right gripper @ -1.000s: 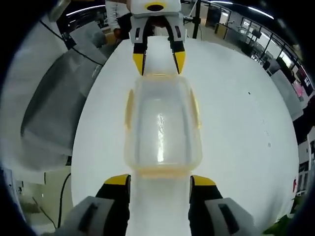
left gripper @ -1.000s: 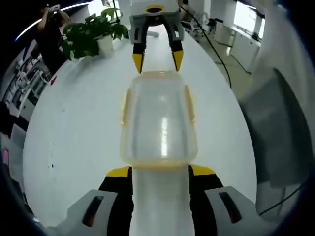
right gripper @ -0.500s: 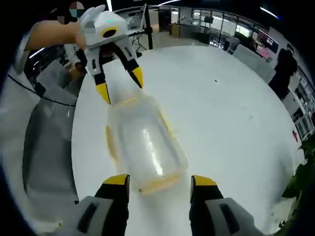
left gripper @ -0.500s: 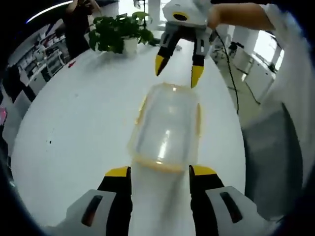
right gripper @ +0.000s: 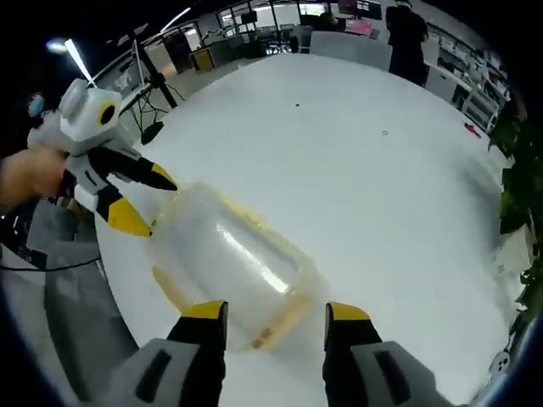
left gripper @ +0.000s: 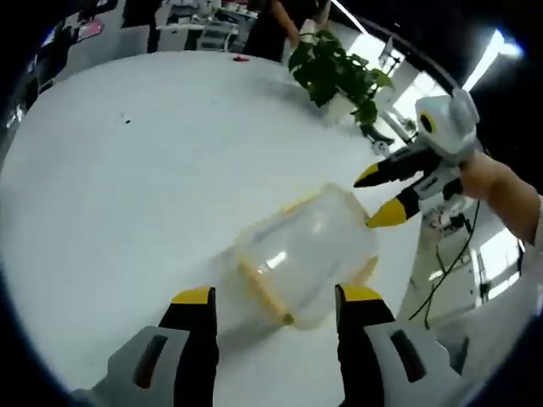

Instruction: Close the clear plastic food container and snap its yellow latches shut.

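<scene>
1. In the left gripper view, the left gripper [left gripper: 276, 297] stood with its two yellow-tipped jaws spread wide and nothing clamped between them.
2. Just beyond those jaws, the clear plastic food container with yellow latches [left gripper: 301, 254] lay on the round white table [left gripper: 127, 186], its near end reaching into the gap between the jaw tips. Whether it touched either jaw could not be told.
3. The container's lid was seated on the body. No contents could be made out through the clear walls.
4. One yellow latch [left gripper: 265, 292] ran along the near end of the container in the left gripper view.
5. At the far end of the container, the right gripper [left gripper: 386, 195] pointed its jaws at it, parted and empty, with one yellow tip at or just beside the container wall.
6. Farther back near the table edge stood a green leafy potted plant [left gripper: 335, 72].
7. In the right gripper view, the right gripper [right gripper: 276, 312] showed the same wide, empty stance, with the container [right gripper: 225, 263] just ahead of it on the table [right gripper: 339, 153].
8. That view showed a second yellow latch [right gripper: 170, 288] along the container's long side, and the left gripper [right gripper: 140, 199] beside the far end, jaws parted.
9. The right gripper view also showed a standing person [right gripper: 407, 38] past the far table edge.
</scene>
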### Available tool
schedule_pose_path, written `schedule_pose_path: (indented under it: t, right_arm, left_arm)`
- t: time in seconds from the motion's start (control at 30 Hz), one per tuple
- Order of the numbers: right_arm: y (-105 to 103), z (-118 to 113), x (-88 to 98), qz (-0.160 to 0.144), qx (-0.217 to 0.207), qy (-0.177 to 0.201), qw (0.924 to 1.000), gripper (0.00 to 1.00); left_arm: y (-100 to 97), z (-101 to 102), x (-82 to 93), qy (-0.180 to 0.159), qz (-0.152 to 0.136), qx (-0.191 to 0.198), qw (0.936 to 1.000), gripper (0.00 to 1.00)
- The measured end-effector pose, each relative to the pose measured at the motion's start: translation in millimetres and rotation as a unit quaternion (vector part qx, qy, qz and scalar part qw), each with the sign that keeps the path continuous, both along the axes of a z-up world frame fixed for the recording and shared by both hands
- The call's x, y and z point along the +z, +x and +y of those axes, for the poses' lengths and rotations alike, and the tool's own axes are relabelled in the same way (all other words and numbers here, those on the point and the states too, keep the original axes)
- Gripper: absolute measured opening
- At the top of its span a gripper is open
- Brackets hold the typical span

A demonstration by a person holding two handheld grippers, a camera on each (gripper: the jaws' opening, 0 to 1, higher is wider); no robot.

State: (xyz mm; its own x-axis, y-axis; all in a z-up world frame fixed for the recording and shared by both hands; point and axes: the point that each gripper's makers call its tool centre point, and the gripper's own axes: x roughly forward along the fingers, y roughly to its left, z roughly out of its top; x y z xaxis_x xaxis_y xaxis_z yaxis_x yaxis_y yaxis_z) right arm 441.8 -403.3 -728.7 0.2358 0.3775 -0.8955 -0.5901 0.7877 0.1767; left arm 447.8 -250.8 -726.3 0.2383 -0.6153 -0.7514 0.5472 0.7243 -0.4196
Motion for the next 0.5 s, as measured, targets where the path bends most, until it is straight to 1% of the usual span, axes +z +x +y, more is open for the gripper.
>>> schedule_pose_path:
  t: [0.1,0.13,0.17,0.2,0.23,0.27,0.33,0.4,0.43,0.5]
  right_arm:
    - [0.2,-0.3,-2.5,0.001,-0.006,-0.003,1.0000,0.45]
    - [0.4,-0.2,-3.4,0.003,-0.008,-0.004,1.0000,0.44]
    - [0.6,0.4,-4.7,0.003,-0.008,-0.003,1.0000,0.44]
    - [0.4,0.8,-4.8,0.003,-0.008,-0.002,1.0000,0.44]
    - [1.7,3.6,-3.8,0.003,-0.015,0.009,0.9998,0.43]
    - [2.1,2.8,-4.1,0.005,-0.020,0.009,0.9997,0.43]
    - [2.5,4.3,-4.5,0.007,-0.021,0.012,0.9997,0.42]
    - [1.9,5.2,-4.6,0.010,-0.023,0.017,0.9995,0.41]
    - [1.9,5.5,-4.5,0.011,-0.024,0.018,0.9995,0.41]
    - [1.3,7.0,-4.6,0.014,-0.025,0.023,0.9993,0.40]
  left_arm:
    - [-4.3,-2.5,-2.9,0.002,0.010,0.012,0.9999,0.52]
    - [-6.0,-4.9,-2.6,-0.005,0.015,0.018,0.9997,0.51]
    - [-7.6,-7.0,-3.4,-0.010,0.028,0.030,0.9991,0.51]
    - [-7.3,-9.4,-4.4,-0.013,0.029,0.036,0.9989,0.52]
    - [-7.4,-11.2,-5.2,-0.010,0.025,0.033,0.9991,0.53]
    - [-7.5,-13.4,-6.9,-0.005,0.017,0.026,0.9995,0.53]
    - [-7.1,-16.8,-8.6,-0.007,0.021,0.033,0.9992,0.53]
    - [-7.6,-22.9,-7.5,-0.016,0.024,0.037,0.9989,0.50]
    - [-7.1,-24.9,-7.3,-0.015,0.024,0.039,0.9988,0.51]
    - [-6.8,-25.9,-8.3,-0.006,0.015,0.034,0.9993,0.52]
